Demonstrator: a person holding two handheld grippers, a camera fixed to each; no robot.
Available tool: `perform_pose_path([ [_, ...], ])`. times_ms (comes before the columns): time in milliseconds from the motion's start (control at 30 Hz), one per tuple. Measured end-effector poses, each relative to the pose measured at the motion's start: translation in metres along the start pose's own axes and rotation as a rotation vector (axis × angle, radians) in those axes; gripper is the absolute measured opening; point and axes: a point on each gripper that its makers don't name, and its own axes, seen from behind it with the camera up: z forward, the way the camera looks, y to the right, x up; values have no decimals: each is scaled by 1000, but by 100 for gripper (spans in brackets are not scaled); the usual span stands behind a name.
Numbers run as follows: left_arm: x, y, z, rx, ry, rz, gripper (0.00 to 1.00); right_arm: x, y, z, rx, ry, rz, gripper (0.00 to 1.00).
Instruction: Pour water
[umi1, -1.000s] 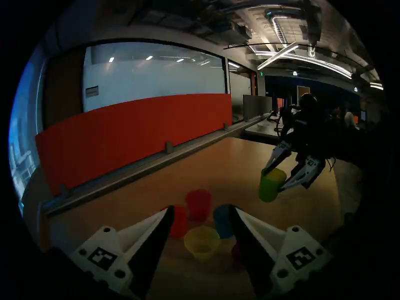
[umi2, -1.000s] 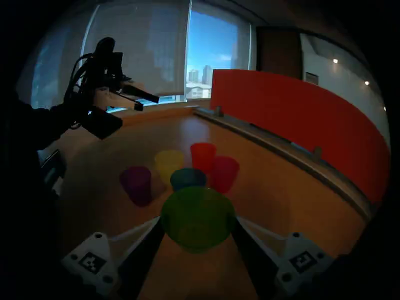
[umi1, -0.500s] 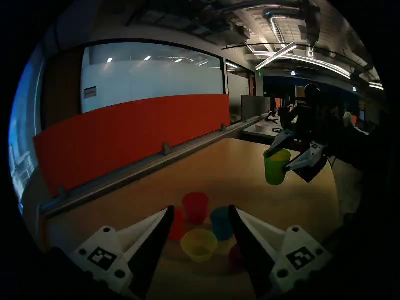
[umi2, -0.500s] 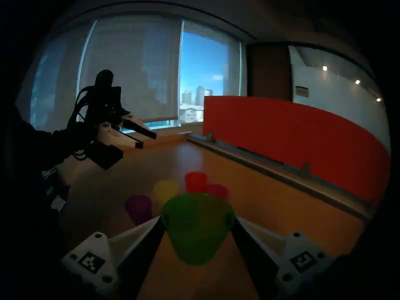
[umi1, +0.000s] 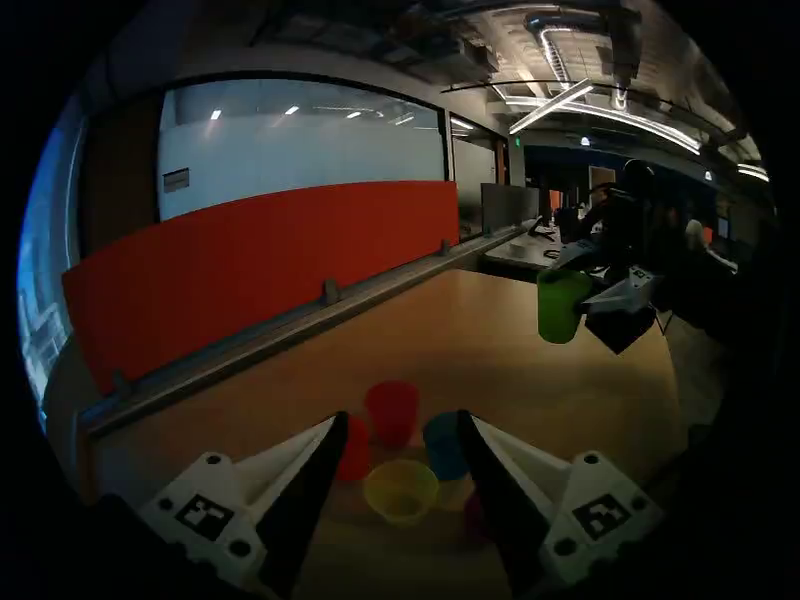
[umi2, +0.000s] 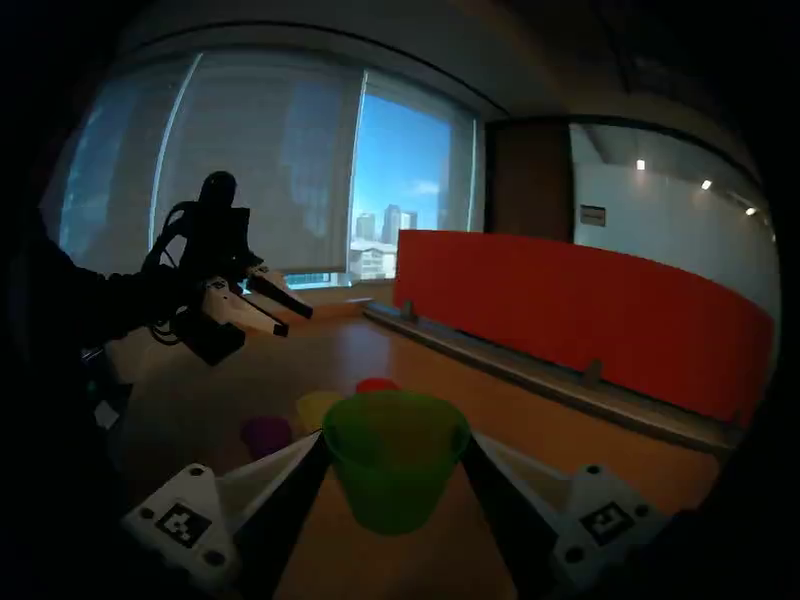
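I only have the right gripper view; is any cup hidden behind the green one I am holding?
Observer: Yes, the left gripper view shows a blue cup standing on the table among the others.
Operator: Thank you. Does the green cup look level?
Observer: The green cup looks upright from the side, held clear of the table by the right gripper.
Operator: And the left gripper?
Observer: The left gripper is open and empty, the yellow cup showing between its fingers.
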Motion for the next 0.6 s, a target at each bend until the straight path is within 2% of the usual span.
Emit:
perform_pose_path([
  [333,-8,5,15,-25,-49,33,80,12,-4,-4,10,38,-18,92],
  [600,-15,7,28,-45,-92,54,79,12,-7,-5,22,43,-29,92],
])
